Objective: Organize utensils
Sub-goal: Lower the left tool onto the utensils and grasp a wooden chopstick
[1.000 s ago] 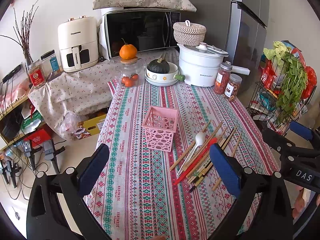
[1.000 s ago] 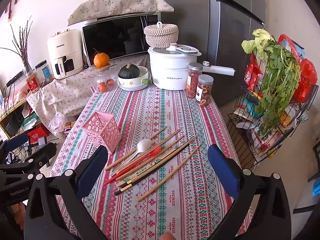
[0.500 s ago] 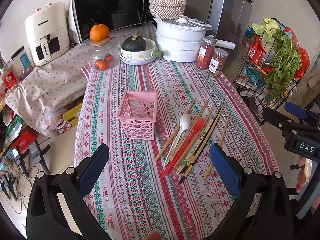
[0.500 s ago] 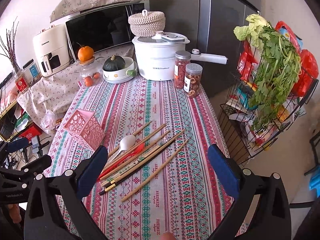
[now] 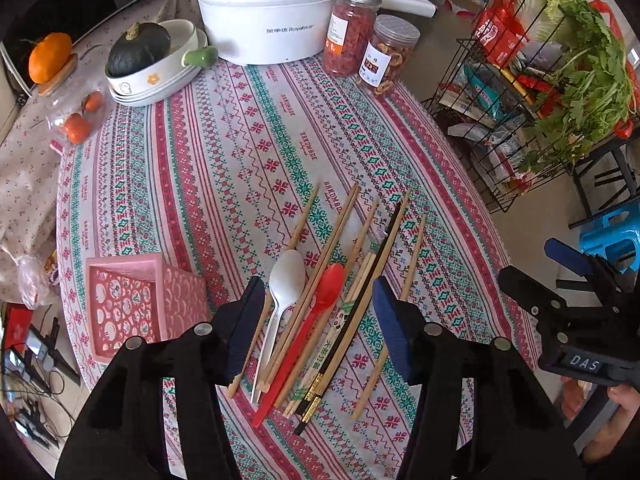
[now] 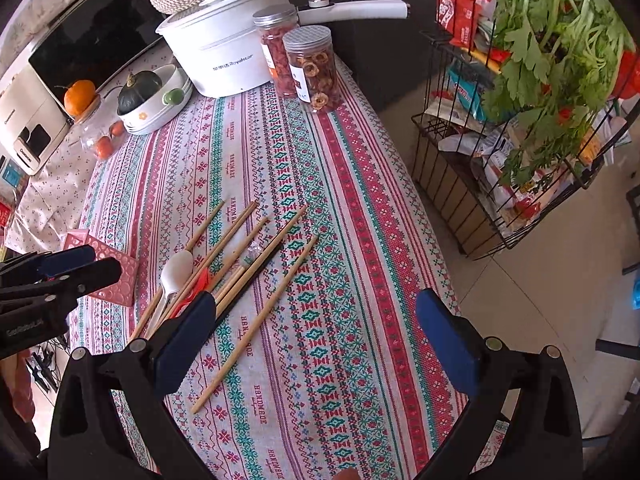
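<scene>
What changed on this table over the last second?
Both grippers dropped toward the utensils; the left gripper narrowed its jaws around the white spoon and red spoon, gripping nothing yet. The right gripper stayed wide open. Chopsticks and pink basket haven't moved.

A: How many spoons lie on the counter?
B: Two: one white spoon (image 5: 285, 285) and one red spoon (image 5: 325, 292).
A: And baskets?
B: One pink basket (image 5: 132, 304), lower left of the frame.
A: Jars?
B: Two lidded jars (image 5: 352, 28), upper middle. One white pot (image 5: 272, 20) behind them.
A: Chopsticks?
B: Several wooden chopsticks (image 5: 412, 252); they overlap, so no exact count is possible.
</scene>
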